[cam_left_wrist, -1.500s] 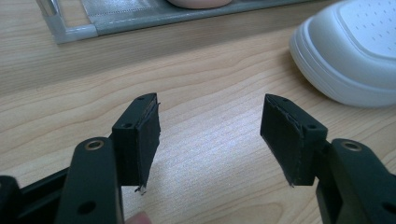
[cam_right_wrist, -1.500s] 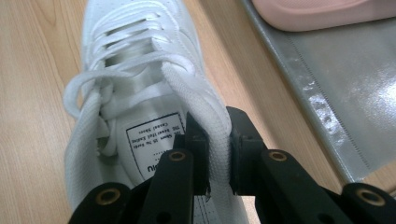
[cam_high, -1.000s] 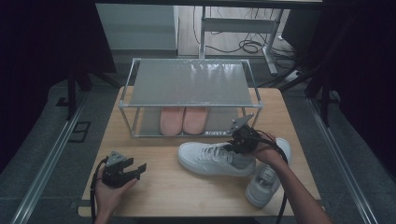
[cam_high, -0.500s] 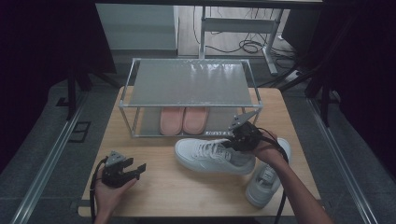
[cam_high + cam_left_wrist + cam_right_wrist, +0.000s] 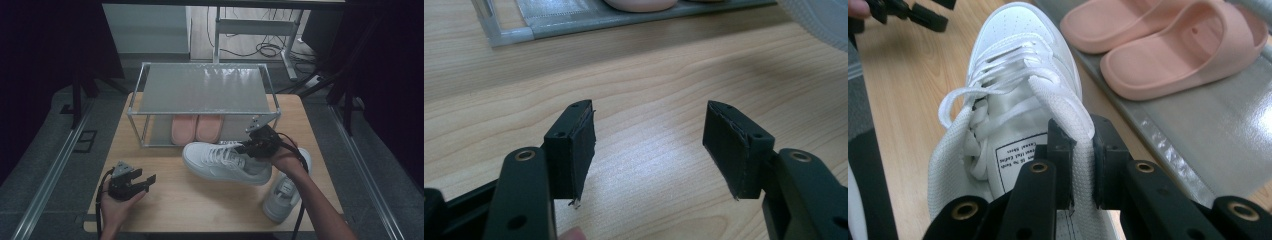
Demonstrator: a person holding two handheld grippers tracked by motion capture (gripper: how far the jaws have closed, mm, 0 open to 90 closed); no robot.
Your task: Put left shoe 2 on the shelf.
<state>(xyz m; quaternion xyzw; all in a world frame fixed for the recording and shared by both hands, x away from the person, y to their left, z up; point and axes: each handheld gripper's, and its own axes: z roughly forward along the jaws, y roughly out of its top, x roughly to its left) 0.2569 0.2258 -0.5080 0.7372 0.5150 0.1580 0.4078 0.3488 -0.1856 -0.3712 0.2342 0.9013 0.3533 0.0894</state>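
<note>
A white sneaker (image 5: 220, 161) lies crosswise in front of the metal shoe rack (image 5: 205, 92), toe to the left. My right gripper (image 5: 248, 147) is shut on the padded collar at its heel end; in the right gripper view the jaws (image 5: 1080, 135) pinch that white edge, with the sneaker's laces and toe (image 5: 1018, 50) stretching away. The sneaker hangs slightly above the table. Its mate (image 5: 286, 192) lies on the table at the right, under my right forearm. My left gripper (image 5: 146, 181) rests at the front left, open, with bare wood between its jaws (image 5: 649, 130).
Two pink slippers (image 5: 197, 127) (image 5: 1158, 45) sit on the rack's lower shelf (image 5: 574, 22), just behind the sneaker. The rack's top shelf is bare. The wooden table (image 5: 200, 200) has free room at front centre. Cables lie on the floor beyond.
My right gripper has risen a little with the sneaker in it, bringing the shoe slightly closer to the rack. The left gripper has kept still.
</note>
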